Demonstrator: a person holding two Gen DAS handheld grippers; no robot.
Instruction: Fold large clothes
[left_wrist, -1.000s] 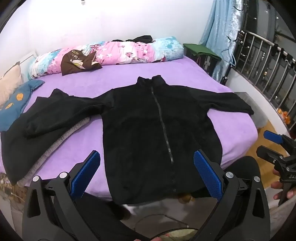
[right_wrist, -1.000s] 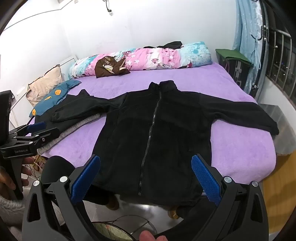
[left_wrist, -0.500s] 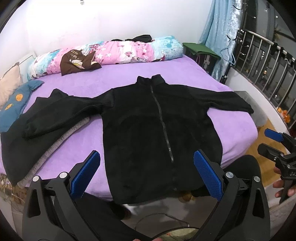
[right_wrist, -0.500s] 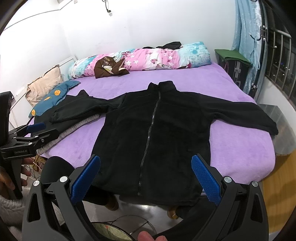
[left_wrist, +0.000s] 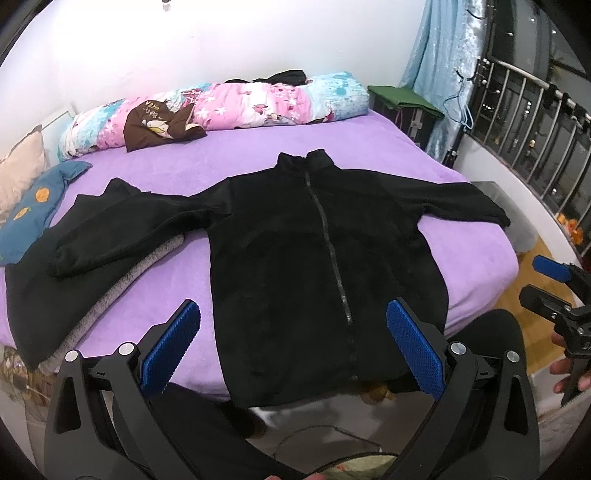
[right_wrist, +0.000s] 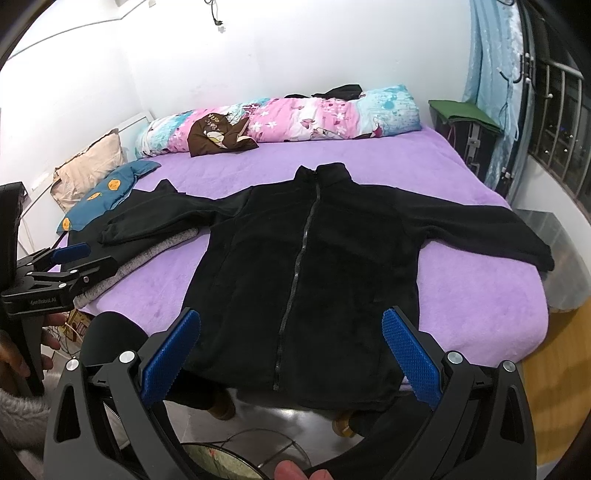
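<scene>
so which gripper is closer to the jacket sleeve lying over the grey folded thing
Left. That sleeve stretches toward the left side of the bed, and the left gripper hangs off the bed edge just below its cuff. The right gripper hangs beyond the opposite side, near the other sleeve.

Place: a home bedroom is shown.
Bed: most of both frames is filled by a wide bed covered in a purple plush sheet (left_wrist: 258, 162).
Bedding: a rolled pink and turquoise floral quilt (right_wrist: 295, 118) is laid along the far edge, upper centre; a beige pillow (right_wrist: 92, 162) and a blue cushion with orange faces (right_wrist: 107, 192) are seen at the left.
Walls: plain white plaster is seen behind.
Window side: a light blue curtain (left_wrist: 439, 66) and metal bars (left_wrist: 524, 122) are seen at the upper right.
Floor: yellowish wood is visible at the lower right.
</scene>
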